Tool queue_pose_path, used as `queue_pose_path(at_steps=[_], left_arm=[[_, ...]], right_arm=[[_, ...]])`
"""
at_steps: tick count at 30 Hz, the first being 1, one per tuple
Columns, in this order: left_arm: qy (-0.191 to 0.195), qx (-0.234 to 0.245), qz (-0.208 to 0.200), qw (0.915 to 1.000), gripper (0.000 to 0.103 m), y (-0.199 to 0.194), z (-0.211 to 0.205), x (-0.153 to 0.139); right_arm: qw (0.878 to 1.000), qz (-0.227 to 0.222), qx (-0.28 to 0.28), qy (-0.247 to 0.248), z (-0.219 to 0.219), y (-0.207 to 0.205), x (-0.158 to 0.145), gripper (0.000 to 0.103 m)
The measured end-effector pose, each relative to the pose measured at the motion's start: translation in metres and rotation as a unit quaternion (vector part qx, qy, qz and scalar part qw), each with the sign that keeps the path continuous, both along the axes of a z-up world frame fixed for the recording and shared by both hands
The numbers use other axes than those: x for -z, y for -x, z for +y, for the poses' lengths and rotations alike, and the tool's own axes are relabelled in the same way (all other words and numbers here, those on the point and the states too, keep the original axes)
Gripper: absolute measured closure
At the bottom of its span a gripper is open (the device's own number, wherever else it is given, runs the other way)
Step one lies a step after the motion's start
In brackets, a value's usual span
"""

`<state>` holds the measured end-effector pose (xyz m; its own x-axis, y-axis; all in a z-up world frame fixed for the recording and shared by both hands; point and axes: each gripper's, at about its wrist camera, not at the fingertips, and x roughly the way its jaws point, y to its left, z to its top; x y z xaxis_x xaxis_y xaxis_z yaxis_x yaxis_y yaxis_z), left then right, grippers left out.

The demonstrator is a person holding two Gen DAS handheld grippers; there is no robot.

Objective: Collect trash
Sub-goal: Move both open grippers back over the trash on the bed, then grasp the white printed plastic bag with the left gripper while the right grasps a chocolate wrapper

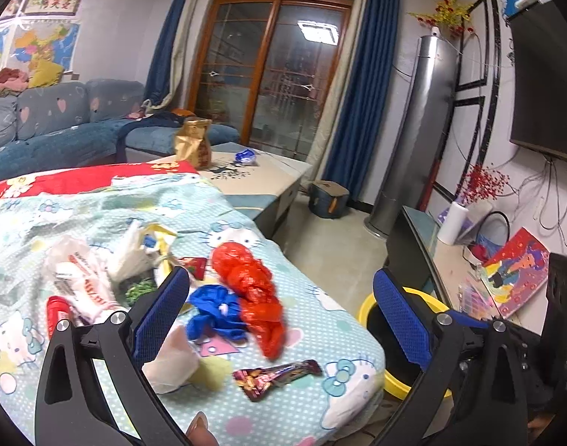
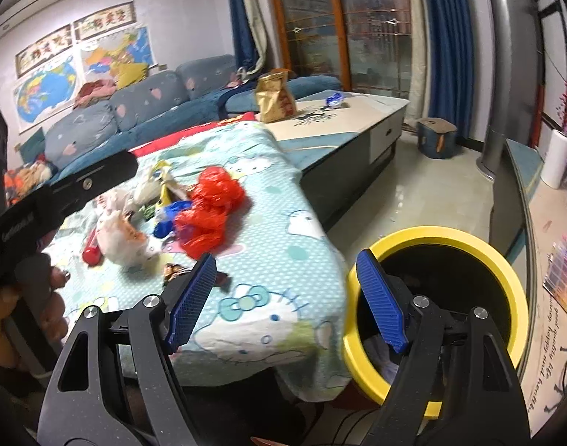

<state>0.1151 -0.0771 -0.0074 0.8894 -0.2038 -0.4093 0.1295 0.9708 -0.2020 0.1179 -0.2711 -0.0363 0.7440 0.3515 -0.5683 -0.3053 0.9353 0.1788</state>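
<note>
Hello Kitty sheet (image 1: 246, 401); wrapper print unreadable; left gripper (image 1: 279, 297), right gripper (image 2: 287, 297) jaws wide.

Blue sofa (image 1: 60, 119), blue curtains (image 1: 361, 85)

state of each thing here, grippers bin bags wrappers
left gripper: open, empty
right gripper: open, empty
bin: open, beside table
red bag: crumpled, on cloth
blue bag: crumpled, touching red bag
candy wrapper: flat, near table edge

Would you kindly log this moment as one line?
left gripper: open, empty | right gripper: open, empty | red bag, blue bag: on bedspread | yellow bin: beside
</note>
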Motion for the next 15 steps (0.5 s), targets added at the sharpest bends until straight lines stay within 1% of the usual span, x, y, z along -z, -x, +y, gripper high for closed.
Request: queue_pose_path(at_steps=[12,15], left_arm=[[0.016,-0.049,0.001,0.9987,0.007,0.001,0.042,-0.001],[0.019,-0.066,0.007,0.9976,0.007,0.001,0.056,0.002]], right_arm=[[0.997,0.002,-0.071,0.021,0.052,0.006,-0.002,0.033],[0.996,0.007,-0.086,0.025,0.062,0.004,-0.001,0.033]])
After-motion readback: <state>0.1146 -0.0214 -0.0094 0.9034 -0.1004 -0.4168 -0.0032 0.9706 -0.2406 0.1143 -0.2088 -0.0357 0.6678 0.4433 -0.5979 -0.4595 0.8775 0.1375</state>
